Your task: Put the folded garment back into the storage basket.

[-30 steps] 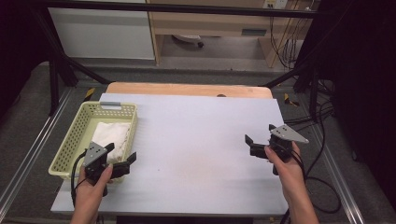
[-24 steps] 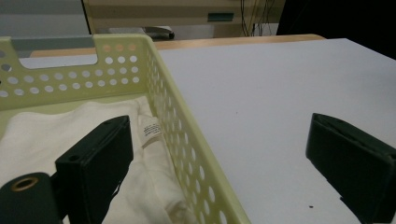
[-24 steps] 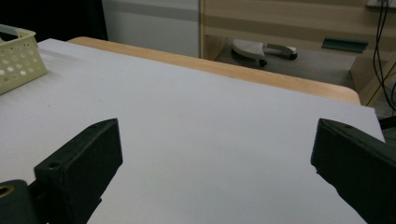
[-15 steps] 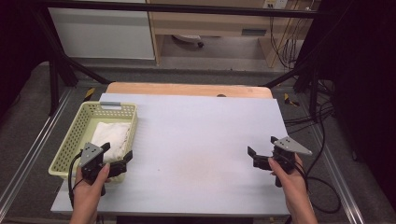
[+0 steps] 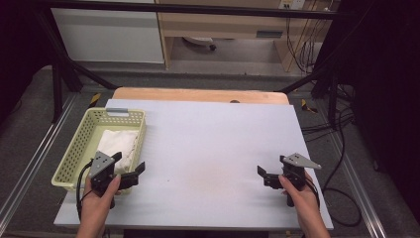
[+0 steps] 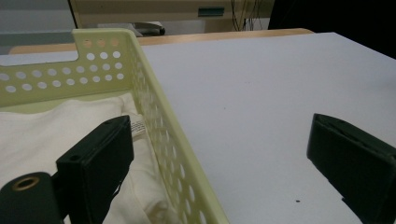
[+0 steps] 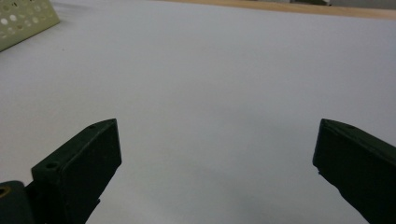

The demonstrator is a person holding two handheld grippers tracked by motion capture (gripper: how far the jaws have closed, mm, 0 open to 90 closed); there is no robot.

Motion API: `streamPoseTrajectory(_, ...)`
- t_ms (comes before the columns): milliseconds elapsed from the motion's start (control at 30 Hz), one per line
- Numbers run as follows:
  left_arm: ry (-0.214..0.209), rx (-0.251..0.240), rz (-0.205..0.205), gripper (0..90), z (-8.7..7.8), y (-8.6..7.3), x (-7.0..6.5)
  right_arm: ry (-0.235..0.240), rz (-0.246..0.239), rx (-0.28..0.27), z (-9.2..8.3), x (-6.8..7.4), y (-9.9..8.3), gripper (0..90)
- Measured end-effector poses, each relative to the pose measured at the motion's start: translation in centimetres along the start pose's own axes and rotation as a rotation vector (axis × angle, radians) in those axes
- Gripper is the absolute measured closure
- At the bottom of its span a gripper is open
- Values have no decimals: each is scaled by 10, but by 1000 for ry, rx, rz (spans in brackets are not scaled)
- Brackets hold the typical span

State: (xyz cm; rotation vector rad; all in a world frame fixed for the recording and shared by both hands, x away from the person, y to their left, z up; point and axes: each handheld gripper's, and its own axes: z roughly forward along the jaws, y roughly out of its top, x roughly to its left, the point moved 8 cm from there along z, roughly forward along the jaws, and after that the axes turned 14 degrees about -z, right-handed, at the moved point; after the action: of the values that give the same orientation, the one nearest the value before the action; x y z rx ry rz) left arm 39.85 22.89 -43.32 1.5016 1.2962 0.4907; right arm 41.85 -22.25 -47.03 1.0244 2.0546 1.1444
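White folded cloth [image 5: 118, 144] lies in the pale yellow perforated plastic basket [image 5: 74, 153] at the table's left; both hands have drawn back toward the near edge, left gripper [image 5: 130, 171] and right gripper [image 5: 264, 176] spread and empty, suggesting placement is finished.

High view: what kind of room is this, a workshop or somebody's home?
Probably a lab or workshop bench set up for recording. A black metal frame stands around the table, loose cables lie across the floor, and plain cabinets stand behind.

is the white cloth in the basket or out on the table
In the basket: the white cloth lies folded inside its perforated walls, with the open left gripper at the basket's near corner.
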Motion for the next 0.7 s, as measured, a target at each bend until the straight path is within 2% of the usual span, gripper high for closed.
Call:
streamPoseTrajectory(300,-9,11,-3,73,2,-2,-2,72,-78,22,15,32,1,13)
streamPoseTrajectory(400,-9,14,-3,73,2,-2,-2,85,-93,20,18,36,2,14)
streamPoseTrajectory(600,-15,16,-2,71,3,-2,-5,94,-85,-10,22,40,6,14)
streamPoseTrajectory(700,-18,13,-1,71,3,-2,-6,105,-99,-31,24,44,11,13)
